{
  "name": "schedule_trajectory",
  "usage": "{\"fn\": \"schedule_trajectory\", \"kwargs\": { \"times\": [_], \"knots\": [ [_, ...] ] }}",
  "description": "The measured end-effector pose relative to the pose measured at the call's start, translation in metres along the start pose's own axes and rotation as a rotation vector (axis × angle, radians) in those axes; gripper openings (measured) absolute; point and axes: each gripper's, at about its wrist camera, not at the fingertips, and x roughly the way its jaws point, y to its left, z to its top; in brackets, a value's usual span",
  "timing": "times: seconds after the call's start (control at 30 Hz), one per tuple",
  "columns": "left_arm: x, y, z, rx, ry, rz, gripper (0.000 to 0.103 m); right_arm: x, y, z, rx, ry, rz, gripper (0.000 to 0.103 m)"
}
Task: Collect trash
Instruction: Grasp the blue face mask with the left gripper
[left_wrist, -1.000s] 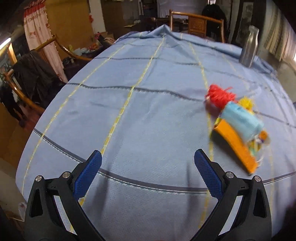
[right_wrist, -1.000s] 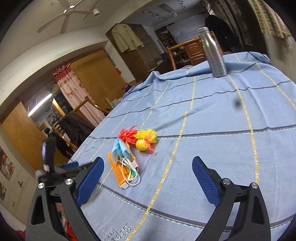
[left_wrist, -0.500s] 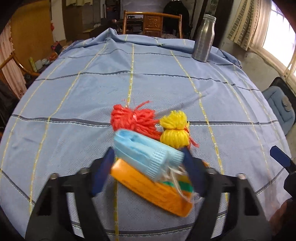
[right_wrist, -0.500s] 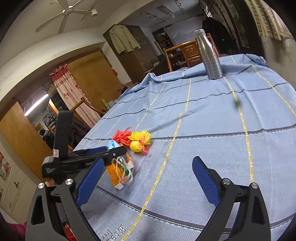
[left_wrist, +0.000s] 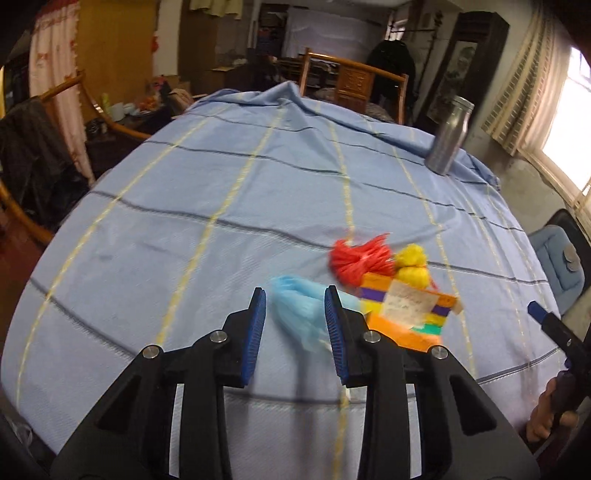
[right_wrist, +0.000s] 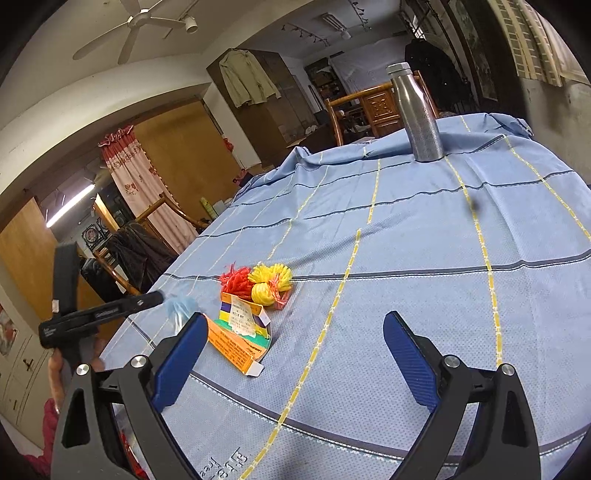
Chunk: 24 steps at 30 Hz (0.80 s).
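Our left claw has its blue-padded fingers drawn narrow around a crumpled pale-blue face mask. The mask is motion-blurred, and we cannot tell for sure whether the pads actually press it or merely flank it. From the right wrist view only a wisp of that mask shows, the rest hidden behind our right claw's near finger and the left tool's black body.

Just right of the mask lies an orange cardboard box with yellow, purple and green stripes, its flap open and a white printed slip on top; the print is too small to read. Its lower edge is cut off by the left claw's finger. Touching the box's far side are a red yarn pom-pom and two yellow yarn pom-poms.

Our right claw stands wide apart, holding nothing, above the blue checked cloth on the worktop. A grey metal bottle stands upright far back.
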Motion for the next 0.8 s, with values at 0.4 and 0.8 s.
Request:
{"fn": "schedule_trajectory", "kwargs": {
  "times": [0.4,0.8],
  "knots": [
    [0.013,-0.011,-0.017,0.011,0.037,-0.037,0.087,0.005,0.003,-0.001,-0.022,0.016,-0.032,0.094],
    [0.020,0.061,-0.019,-0.060,0.085,0.254,0.087,0.005,0.002,-0.001,-0.014,0.018,-0.010,0.094]
  ]
}}
